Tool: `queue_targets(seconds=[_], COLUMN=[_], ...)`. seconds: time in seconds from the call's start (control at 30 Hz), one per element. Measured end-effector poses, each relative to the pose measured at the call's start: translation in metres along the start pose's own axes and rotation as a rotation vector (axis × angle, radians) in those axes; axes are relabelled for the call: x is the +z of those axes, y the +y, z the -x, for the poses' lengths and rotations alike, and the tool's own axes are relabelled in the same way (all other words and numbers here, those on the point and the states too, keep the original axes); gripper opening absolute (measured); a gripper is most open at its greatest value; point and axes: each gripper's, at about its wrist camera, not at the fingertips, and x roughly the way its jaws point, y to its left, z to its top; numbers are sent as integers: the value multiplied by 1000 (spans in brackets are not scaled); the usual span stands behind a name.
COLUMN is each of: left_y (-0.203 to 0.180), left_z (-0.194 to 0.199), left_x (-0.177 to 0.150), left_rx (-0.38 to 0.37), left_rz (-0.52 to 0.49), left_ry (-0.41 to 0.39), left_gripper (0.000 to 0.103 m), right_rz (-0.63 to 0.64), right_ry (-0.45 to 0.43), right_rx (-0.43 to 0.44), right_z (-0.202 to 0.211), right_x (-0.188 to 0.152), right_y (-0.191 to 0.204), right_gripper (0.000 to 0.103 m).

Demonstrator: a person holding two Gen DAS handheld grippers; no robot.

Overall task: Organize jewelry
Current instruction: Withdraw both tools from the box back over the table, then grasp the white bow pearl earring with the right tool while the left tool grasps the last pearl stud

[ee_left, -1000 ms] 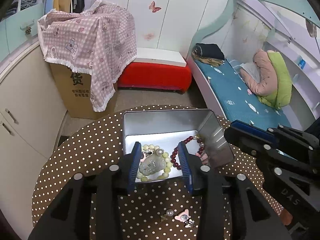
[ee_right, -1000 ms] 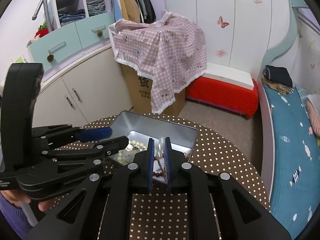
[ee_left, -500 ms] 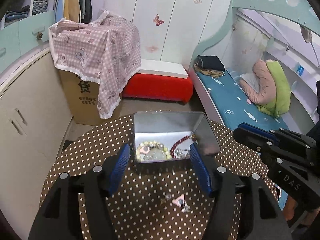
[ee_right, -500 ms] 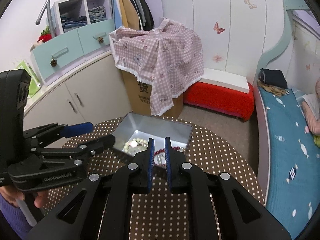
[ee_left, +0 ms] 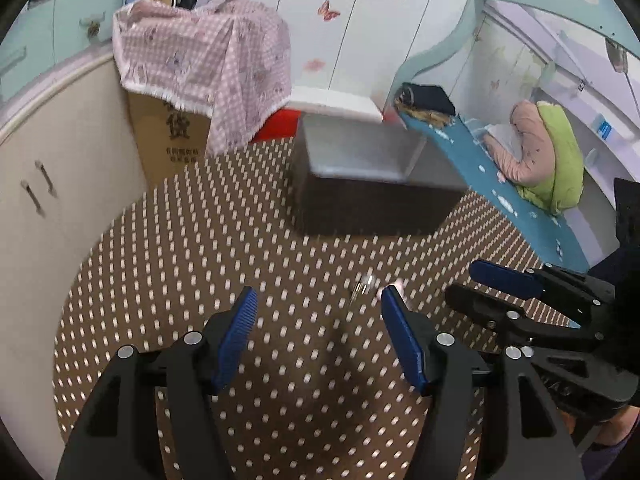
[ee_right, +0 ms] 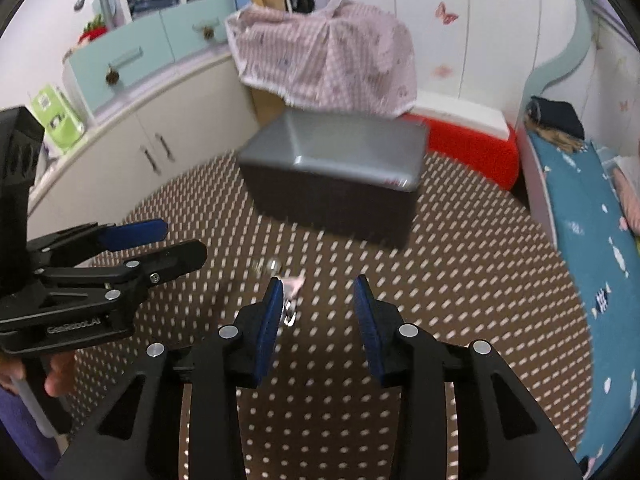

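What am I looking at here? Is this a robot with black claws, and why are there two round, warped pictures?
No robot: a person holds a hand-held clamp in each hand, each with a wide-angle camera looking along its blue-padded fingers. One picture looks out from the left gripper, the other from the right gripper; each also catches the other clamp at its edge. Both hang open and empty above a brown polka-dot table; the right one's jaws have just been opening. On it stand a metal tin and a few small trinkets, blurred, near the right gripper's fingertips.
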Motion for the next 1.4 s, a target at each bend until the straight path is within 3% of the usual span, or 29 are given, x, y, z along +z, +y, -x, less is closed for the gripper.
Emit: queue_targets(seconds=[0.2,0.47,0.5,0.57,0.6,1.0,1.13,1.4], left_y=[10,10,10,9,8,-27,-32,-35], left_z=[-5,-4,-4,-6,-7,-38,-51,-62], left_x=[-17,-17,-16,-13,-12,3,7,17], left_rx=[-8,-13,-13,-14,-17,-28,-35,-5], left_rz=[3,-23,-23,-21,-25,-113,-102,-114], left_ry=[28,22,21,23,22,61,84,88], left_gripper=[62,62,62,62,62,62,62,39], right_rz=[3,27,34,57,65,-22,-44,-60], right_ry=[48,49,49,48,48,-18,-46,-76], right_rx=[19,7,2,-27,-27,-26,-25,-3], right_z=[-25,-36,-37,-38,-38,-6,5,15], right_x=[-10,-7,-6,-6,-4,1,3,11], right_y=[12,22,23,22,21,-31,-47,-58], right_gripper=[37,36,34,15,15,15,15,15])
